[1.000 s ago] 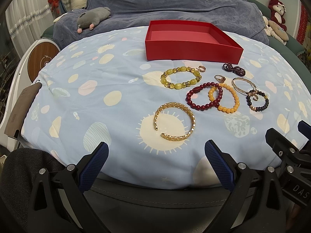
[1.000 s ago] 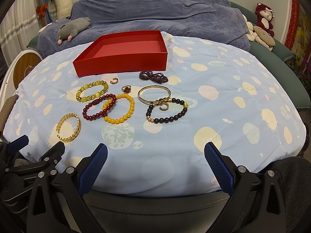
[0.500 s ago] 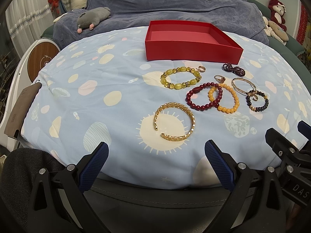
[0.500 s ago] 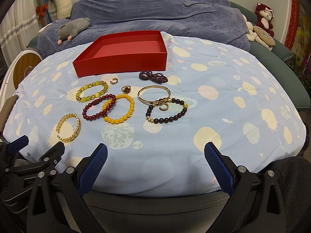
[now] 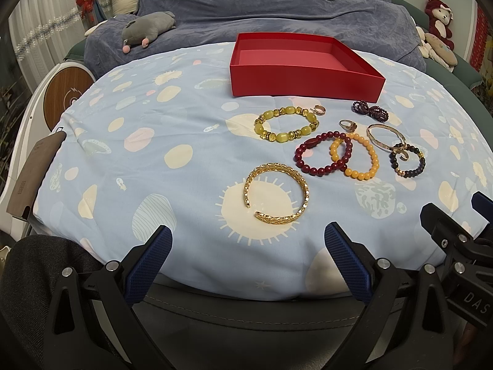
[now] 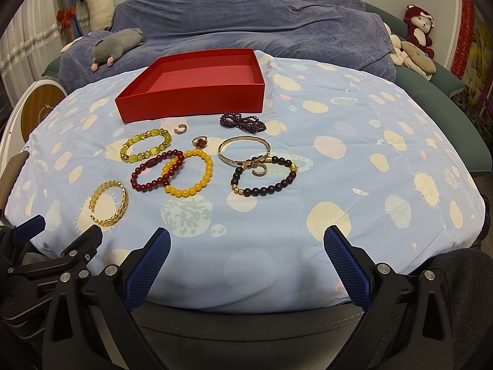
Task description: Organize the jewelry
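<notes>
An empty red box sits at the far side of a blue patterned cloth. In front of it lie a gold cuff, a yellow-green bead bracelet, a dark red bead bracelet, an orange bead bracelet, a thin gold bangle, a dark bead bracelet, a purple bead piece, a ring and a small hoop. My left gripper and right gripper both hang open at the near edge, holding nothing.
A blue-grey blanket lies heaped behind the cloth, with a grey plush toy on its left side. Red and beige plush toys sit at the far right. A white and wood round object stands at the left edge.
</notes>
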Tool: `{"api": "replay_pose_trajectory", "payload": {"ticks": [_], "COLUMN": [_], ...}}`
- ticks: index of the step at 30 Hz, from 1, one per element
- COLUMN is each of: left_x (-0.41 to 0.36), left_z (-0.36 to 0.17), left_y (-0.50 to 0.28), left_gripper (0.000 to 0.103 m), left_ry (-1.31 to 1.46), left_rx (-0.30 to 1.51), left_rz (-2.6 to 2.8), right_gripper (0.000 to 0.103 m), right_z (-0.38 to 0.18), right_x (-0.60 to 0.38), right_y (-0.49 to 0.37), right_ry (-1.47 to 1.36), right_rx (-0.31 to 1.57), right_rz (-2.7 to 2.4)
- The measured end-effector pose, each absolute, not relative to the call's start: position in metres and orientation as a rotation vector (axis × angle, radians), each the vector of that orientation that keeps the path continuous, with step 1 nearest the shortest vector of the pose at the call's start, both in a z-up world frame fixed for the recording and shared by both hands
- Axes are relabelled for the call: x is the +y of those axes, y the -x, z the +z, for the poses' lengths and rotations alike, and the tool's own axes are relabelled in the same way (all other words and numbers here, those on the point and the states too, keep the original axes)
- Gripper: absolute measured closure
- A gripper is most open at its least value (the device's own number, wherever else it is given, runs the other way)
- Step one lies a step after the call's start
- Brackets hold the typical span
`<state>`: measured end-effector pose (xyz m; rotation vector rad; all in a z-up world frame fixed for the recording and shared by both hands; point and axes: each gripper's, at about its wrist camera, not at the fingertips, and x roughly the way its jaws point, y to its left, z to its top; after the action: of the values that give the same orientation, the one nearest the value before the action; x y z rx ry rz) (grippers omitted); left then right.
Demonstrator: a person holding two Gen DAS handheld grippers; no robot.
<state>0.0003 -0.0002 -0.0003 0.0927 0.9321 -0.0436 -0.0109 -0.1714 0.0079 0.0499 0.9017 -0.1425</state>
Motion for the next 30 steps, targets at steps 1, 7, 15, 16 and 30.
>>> {"api": "replay_pose_trajectory", "payload": {"ticks": [1, 7, 15, 16, 30], "left_x": [0.0, 0.0, -0.002, -0.002, -0.003], "left_z": [0.0, 0.0, -0.004, -0.004, -0.013], "left_y": [0.0, 0.0, 0.001, 0.002, -0.037], "left_gripper": [0.008, 0.008, 0.008, 0.008, 0.008], "left_ry": [-0.093, -0.092, -0.068, -0.063, -0.048], "left_rx": [0.932, 0.932, 0.946, 0.949, 1.023], "left_rz": [-0.044, -0.044, -0.061, -0.061, -0.072], "right_gripper": [0.007, 0.007, 0.007, 0.007, 0.007], "right_z": [0.008, 0.008, 0.008, 0.008, 0.001], "right_x": [-0.171, -0.171, -0.174, -0.175, -0.194], "right_y": [0.011, 0.011, 0.01, 0.01, 0.001], "right_ry": [-0.05, -0.05, -0.064, -0.069, -0.148], "right_rx": [0.902, 0.901, 0.896, 0.897, 0.928], "right_rz": [-0.142, -0.143, -0.154, -0.16, -0.189]}}
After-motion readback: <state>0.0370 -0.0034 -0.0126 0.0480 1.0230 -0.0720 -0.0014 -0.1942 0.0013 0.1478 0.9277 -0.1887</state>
